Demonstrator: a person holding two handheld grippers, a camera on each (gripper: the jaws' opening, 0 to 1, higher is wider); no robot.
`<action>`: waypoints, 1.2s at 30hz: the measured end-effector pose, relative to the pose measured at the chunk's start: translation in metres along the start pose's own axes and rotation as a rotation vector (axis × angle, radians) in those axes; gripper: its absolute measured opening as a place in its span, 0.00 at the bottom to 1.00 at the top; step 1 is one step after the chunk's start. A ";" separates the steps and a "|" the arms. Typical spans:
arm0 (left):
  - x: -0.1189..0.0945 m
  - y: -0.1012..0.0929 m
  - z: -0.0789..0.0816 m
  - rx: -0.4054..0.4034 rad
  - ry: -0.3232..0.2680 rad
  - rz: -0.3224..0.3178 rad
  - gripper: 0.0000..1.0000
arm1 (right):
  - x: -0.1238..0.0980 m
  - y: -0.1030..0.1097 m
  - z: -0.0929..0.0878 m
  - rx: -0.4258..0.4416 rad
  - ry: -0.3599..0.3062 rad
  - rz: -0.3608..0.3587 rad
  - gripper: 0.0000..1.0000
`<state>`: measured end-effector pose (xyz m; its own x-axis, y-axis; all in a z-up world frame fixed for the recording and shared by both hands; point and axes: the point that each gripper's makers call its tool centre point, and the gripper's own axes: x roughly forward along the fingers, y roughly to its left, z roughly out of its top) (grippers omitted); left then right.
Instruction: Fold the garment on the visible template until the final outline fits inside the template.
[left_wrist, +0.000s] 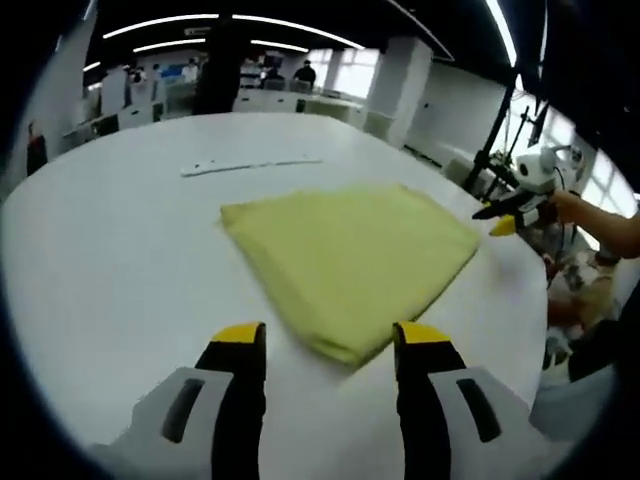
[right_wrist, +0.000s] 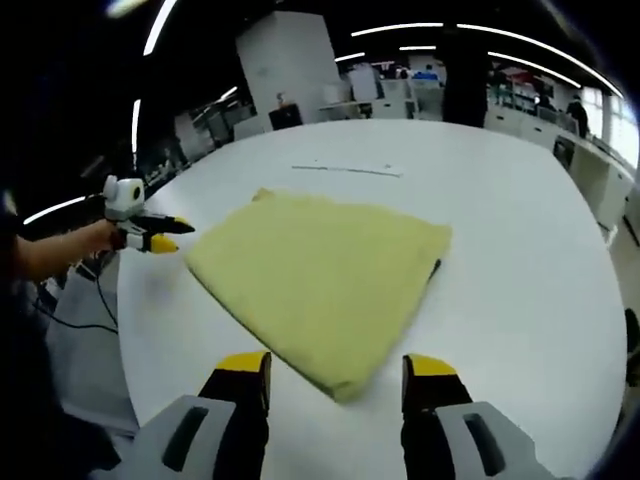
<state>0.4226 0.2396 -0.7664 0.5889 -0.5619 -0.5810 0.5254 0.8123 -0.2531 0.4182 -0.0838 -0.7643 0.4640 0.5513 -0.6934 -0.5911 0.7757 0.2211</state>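
1. left gripper view: the left tongs (left_wrist: 325, 345) rise from the bottom edge with their yellow-tipped jaws spread wide apart and nothing between them. they hover just short of the near corner of the garment (left_wrist: 350, 260), not touching it.
2. the garment is a pale yellow cloth, folded into a flat, roughly four-sided shape, lying on the white surface (left_wrist: 110, 260) near its middle. its near corner points towards the gap between the jaws, and a doubled edge shows there.
3. beyond the cloth a thin pale strip (left_wrist: 250, 166) lies on the surface, well apart from it.
4. at the right edge the right tongs (left_wrist: 505, 218) come in, held by a hand (left_wrist: 570, 207), just beside the cloth's right corner; whether they are spread or pressed together i cannot tell from here.
5. right gripper view: the right tongs (right_wrist: 337, 368) rise from the bottom with jaws spread apart, holding nothing, just short of the cloth's (right_wrist: 320, 280) near corner.
6. the cloth lies flat on the white surface (right_wrist: 520, 240); a small dark mark (right_wrist: 435, 268) shows at its right edge.
7. the thin strip (right_wrist: 345, 170) lies beyond the cloth.
8. at the left the left tongs (right_wrist: 165, 236), held by a hand (right_wrist: 100, 236), sit just beside the cloth's left corner.
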 end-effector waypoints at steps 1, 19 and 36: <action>0.000 0.000 -0.003 -0.011 -0.002 0.003 0.44 | 0.000 0.001 -0.002 0.001 0.002 0.001 0.46; 0.005 -0.006 -0.026 -0.256 -0.081 -0.023 0.13 | 0.010 0.002 -0.029 0.053 -0.029 -0.025 0.17; 0.006 -0.009 -0.025 -0.311 -0.120 -0.063 0.00 | 0.012 -0.007 -0.025 0.059 -0.084 -0.051 0.03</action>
<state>0.4057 0.2327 -0.7872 0.6393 -0.6118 -0.4659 0.3614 0.7738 -0.5202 0.4109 -0.0903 -0.7914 0.5477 0.5327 -0.6452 -0.5267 0.8187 0.2288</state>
